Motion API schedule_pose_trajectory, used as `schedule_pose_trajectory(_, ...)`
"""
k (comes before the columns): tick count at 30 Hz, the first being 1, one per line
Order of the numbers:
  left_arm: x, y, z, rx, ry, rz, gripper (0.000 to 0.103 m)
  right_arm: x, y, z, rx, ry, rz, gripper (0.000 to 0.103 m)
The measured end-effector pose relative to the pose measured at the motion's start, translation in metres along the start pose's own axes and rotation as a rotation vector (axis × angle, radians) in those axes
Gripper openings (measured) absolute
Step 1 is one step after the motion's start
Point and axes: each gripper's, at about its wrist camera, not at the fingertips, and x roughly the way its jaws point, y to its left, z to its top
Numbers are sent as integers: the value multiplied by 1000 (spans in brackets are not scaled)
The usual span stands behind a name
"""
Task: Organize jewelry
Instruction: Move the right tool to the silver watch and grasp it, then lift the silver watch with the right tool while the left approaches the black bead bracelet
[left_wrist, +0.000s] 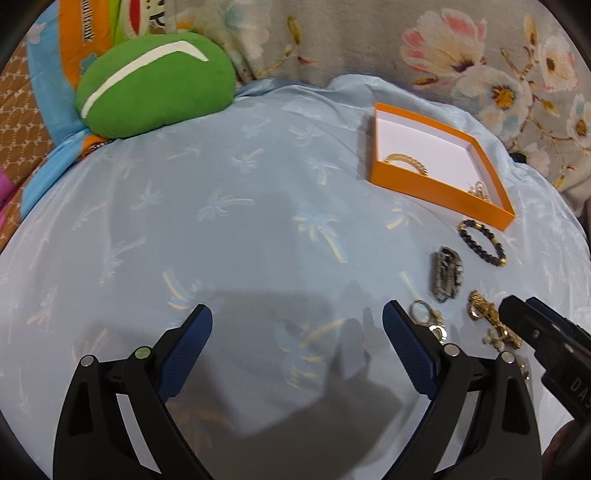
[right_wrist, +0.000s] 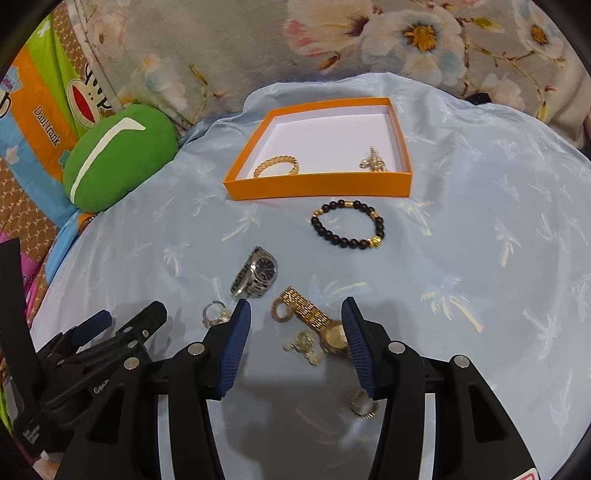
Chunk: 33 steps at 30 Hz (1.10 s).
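Note:
An orange box (right_wrist: 317, 186) with a white floor holds a gold bracelet (right_wrist: 277, 166) and a small gold piece (right_wrist: 375, 160); the box also shows in the left wrist view (left_wrist: 436, 188). On the blue cloth lie a black bead bracelet (right_wrist: 347, 223), a silver watch (right_wrist: 255, 275), a gold watch (right_wrist: 314, 319), earrings (right_wrist: 304, 347) and rings (right_wrist: 364, 404). My right gripper (right_wrist: 295, 321) is open, its fingers either side of the gold watch, low over it. My left gripper (left_wrist: 297, 332) is open and empty over bare cloth, left of the jewelry (left_wrist: 447, 275).
A green cushion (left_wrist: 155, 83) lies at the far left on a bright printed sheet. Floral bedding (right_wrist: 369, 44) rises behind the box. The left gripper's body (right_wrist: 92, 354) sits close beside the right one. The blue palm-print cloth (left_wrist: 221, 221) stretches wide on the left.

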Motion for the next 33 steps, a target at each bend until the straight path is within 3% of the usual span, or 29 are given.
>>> schedule_pose_trajectory(9, 5, 36, 5, -116, 13, 44, 91, 49, 28, 20, -31, 73, -45, 43)
schedule_pose_trajectory(11, 7, 38, 6, -128, 26, 30, 91, 53, 31, 22, -39, 72, -68, 39)
schedule_pose_trajectory(13, 7, 37, 5, -123, 26, 28, 91, 55, 33, 24, -58, 71, -86, 25)
schedule_pose_trajectory(15, 8, 36, 5, -113, 25, 27, 91, 55, 35, 23, -82, 66, -109, 20)
schedule_pose_trajectory(19, 9, 32, 5, -94, 29, 19, 91, 52, 29, 22, -69, 69, -85, 18)
schedule_pose_trajectory(26, 9, 21, 3, -42, 38, -23, 91, 9, 3, 12, -3, 3, -54, 18)
schedule_pose_trajectory(33, 6, -1, -3, 39, 52, -97, 91, -45, -41, -22, 18, -18, -118, 18)
